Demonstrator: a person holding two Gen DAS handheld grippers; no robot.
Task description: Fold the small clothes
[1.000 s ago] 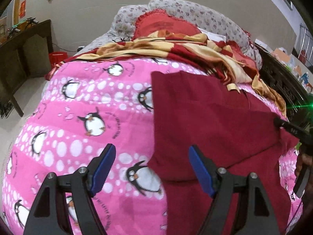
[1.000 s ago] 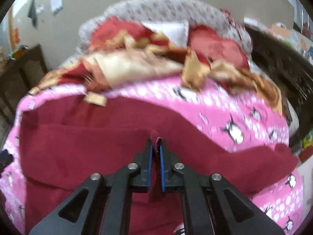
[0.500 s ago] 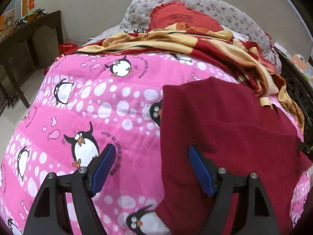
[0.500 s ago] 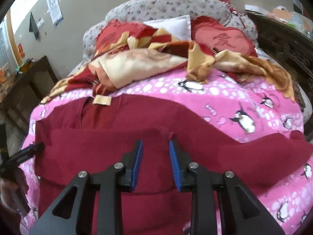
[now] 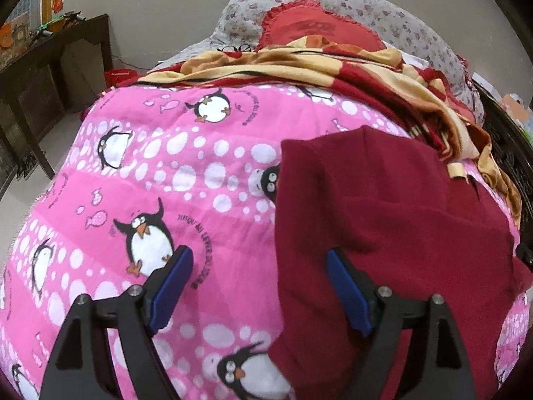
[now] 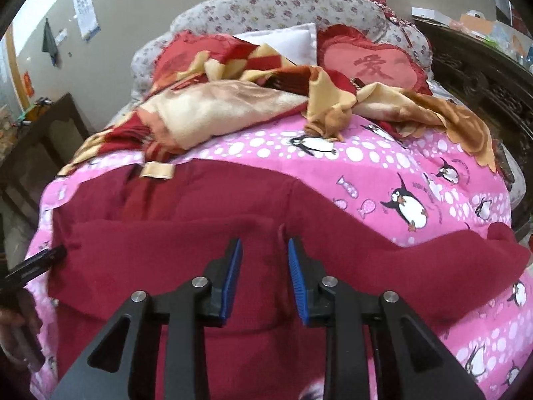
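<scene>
Straddling the garment (image 5: 393, 220) edge, left gripper (image 5: 258, 286) gapes.

Count from my two views: one dark red garment (image 6: 206, 243), one pink penguin quilt (image 5: 186, 173), one red-and-yellow blanket (image 6: 206, 113), two red heart cushions (image 6: 369, 63), one bed.

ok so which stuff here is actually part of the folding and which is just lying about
Part of the job:
- dark red garment, spread on the bed
- left gripper, open
- right gripper, jaws just opened, nothing clamped

Just lying about:
- penguin blanket
- red and yellow blanket
- heart cushion
- dark wooden table
</scene>
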